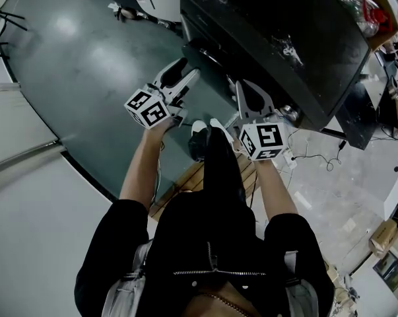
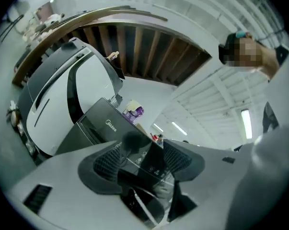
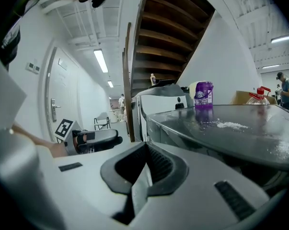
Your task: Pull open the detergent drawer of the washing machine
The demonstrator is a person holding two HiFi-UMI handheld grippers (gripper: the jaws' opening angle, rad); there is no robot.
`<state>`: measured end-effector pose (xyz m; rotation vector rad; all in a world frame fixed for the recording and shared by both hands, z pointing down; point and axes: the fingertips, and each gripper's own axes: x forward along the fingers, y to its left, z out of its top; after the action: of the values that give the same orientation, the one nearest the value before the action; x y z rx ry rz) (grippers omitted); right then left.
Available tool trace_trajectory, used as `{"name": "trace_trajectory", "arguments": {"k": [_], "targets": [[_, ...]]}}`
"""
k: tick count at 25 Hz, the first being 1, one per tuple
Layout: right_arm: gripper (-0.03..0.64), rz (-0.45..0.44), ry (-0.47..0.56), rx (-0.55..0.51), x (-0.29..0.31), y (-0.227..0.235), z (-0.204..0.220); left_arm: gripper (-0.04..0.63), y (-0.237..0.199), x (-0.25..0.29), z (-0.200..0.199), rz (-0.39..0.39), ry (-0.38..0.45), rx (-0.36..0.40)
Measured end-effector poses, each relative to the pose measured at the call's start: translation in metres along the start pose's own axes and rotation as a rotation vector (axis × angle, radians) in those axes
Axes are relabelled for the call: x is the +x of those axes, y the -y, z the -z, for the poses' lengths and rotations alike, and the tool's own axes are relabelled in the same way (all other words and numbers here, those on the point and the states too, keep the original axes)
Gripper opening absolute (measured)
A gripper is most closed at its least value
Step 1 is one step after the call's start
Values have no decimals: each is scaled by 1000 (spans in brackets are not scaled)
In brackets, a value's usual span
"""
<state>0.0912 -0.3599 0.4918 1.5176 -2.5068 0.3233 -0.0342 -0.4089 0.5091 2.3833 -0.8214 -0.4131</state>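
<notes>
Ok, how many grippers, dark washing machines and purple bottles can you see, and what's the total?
grippers: 2, the left gripper and the right gripper
dark washing machine: 1
purple bottle: 1
total: 4

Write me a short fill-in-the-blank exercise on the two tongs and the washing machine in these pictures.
1. The left tongs stand ___, gripping nothing.
2. The right tongs are ___, with nothing between them.
3. The bottle standing on top of the washing machine is ___ in colour.
Missing words: open; shut; purple.
</notes>
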Motion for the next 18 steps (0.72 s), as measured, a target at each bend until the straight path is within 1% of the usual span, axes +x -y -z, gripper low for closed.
{"name": "trace_trajectory", "arguments": {"k": [2, 6, 10, 14, 18], "targets": [[6, 2, -5, -1, 0, 1, 0, 287, -5, 1, -5, 38, 63, -113], [6, 9, -23, -39, -2, 2, 6, 291, -26, -2, -13, 78, 200, -308], [6, 14, -36, -30, -3, 4, 12, 293, -48, 11, -11, 174, 292, -507], [6, 14, -45, -14, -1, 6, 15, 295, -67, 33, -6, 239, 342, -647], [6, 12, -54, -24, 6, 8, 18, 302, -81, 55, 1, 280, 343, -728]]}}
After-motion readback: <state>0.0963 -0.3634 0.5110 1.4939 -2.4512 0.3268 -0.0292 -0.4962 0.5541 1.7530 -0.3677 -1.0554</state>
